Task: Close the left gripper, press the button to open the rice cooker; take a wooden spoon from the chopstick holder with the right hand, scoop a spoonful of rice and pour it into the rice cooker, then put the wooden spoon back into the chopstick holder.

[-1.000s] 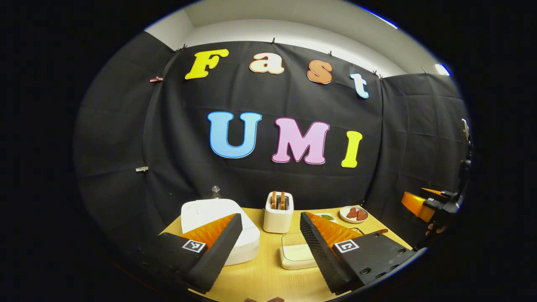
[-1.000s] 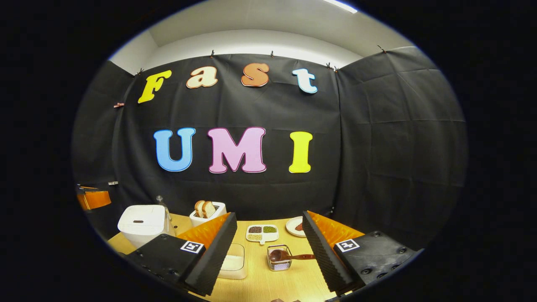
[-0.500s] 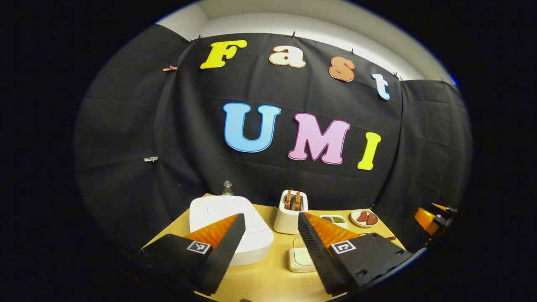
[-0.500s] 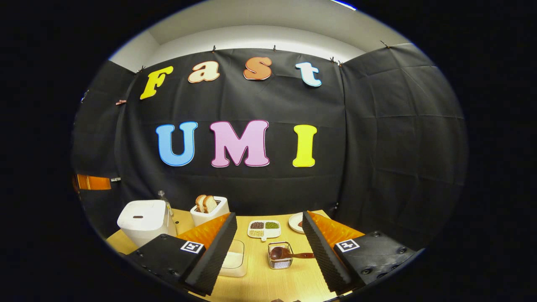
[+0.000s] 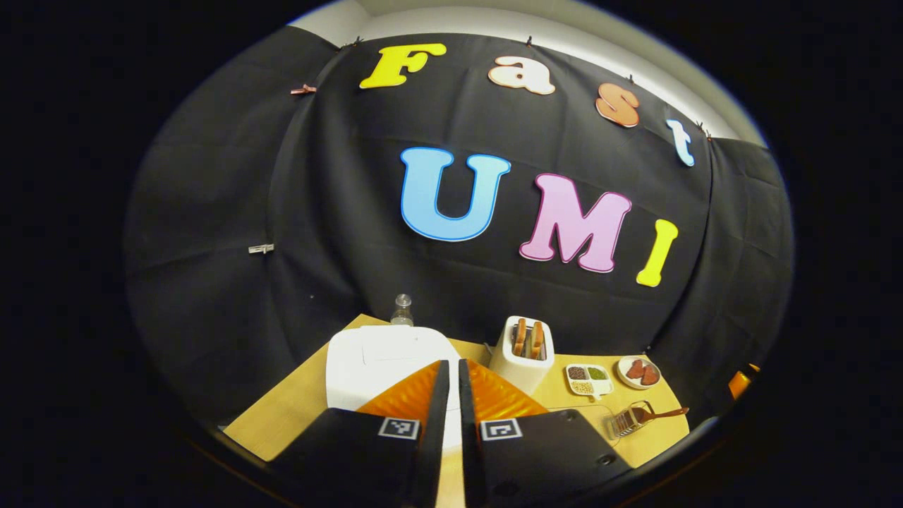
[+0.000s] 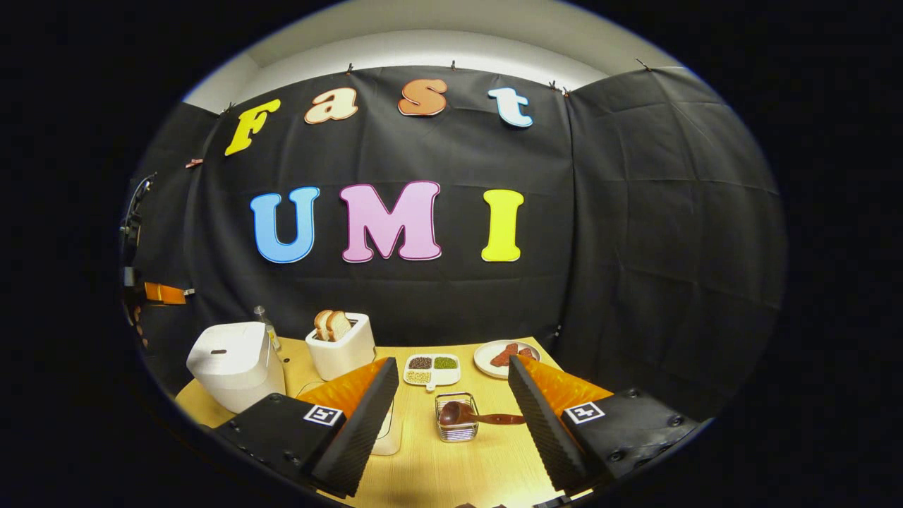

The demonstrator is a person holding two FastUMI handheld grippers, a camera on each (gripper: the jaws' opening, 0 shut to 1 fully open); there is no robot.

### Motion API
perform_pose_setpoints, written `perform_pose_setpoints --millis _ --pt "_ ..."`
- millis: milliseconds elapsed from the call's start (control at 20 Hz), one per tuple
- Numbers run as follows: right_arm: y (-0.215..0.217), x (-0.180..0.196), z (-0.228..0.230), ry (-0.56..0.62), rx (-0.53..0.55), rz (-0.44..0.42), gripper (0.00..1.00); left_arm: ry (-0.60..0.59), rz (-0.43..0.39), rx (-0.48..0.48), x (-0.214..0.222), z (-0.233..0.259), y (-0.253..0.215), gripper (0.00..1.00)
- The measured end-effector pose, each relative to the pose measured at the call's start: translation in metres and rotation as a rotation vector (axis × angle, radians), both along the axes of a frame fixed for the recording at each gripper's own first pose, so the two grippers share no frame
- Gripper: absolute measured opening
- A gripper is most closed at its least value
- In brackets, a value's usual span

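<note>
The left gripper is held over the white rice cooker — jaws pressed together; the right gripper is spread before the wooden spoon.

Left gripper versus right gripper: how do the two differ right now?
The left gripper is shut, fingers nearly touching with nothing between them; the right gripper is wide open. The left gripper points at the white rice cooker, whose lid is down; the right gripper frames the wire chopstick holder with the wooden spoon lying across it. Both hold nothing and are above the table.
</note>
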State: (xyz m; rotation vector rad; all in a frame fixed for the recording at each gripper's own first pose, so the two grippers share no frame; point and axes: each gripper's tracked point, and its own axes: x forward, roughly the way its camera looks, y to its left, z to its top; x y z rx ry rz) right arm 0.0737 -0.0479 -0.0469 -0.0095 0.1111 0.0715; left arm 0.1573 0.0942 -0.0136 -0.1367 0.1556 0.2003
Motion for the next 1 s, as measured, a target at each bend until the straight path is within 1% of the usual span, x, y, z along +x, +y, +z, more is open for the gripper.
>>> perform_pose_setpoints --millis 50,100,250,350,400,450,600,700,850,1000 --pt "-0.002 0.001 -0.004 0.007 -0.003 -0.003 0.98 0.014 0.010 -0.003 0.007 -0.006 0.007 0.11" --pt "-0.004 0.001 -0.005 0.011 -0.006 -0.007 0.98 0.028 0.018 -0.014 0.016 -0.014 0.014 0.09" --pt "-0.008 0.001 -0.012 0.033 -0.003 -0.018 0.98 0.093 0.014 -0.046 0.034 -0.045 0.024 0.07" --pt "-0.011 0.001 -0.015 0.044 0.003 -0.024 0.98 0.129 0.017 -0.057 0.047 -0.062 0.032 0.06" --pt "-0.012 0.001 -0.015 0.046 0.004 -0.030 0.98 0.145 0.009 -0.065 0.053 -0.070 0.034 0.09" --pt "-0.013 0.001 -0.017 0.050 0.004 -0.036 0.98 0.164 -0.001 -0.068 0.060 -0.081 0.035 0.06" --pt "-0.023 0.003 -0.023 0.062 -0.034 -0.066 0.98 0.243 -0.010 -0.046 0.075 -0.113 0.043 0.06" --pt "-0.021 0.002 -0.025 0.073 -0.033 -0.064 0.98 0.278 -0.017 -0.046 0.078 -0.126 0.042 0.06" --pt "-0.015 0.001 -0.027 0.083 -0.008 -0.052 0.98 0.303 -0.023 0.005 0.080 -0.132 0.043 0.06" --pt "-0.014 0.005 -0.027 0.081 -0.007 -0.049 0.98 0.318 -0.002 -0.011 0.077 -0.133 0.043 0.07"
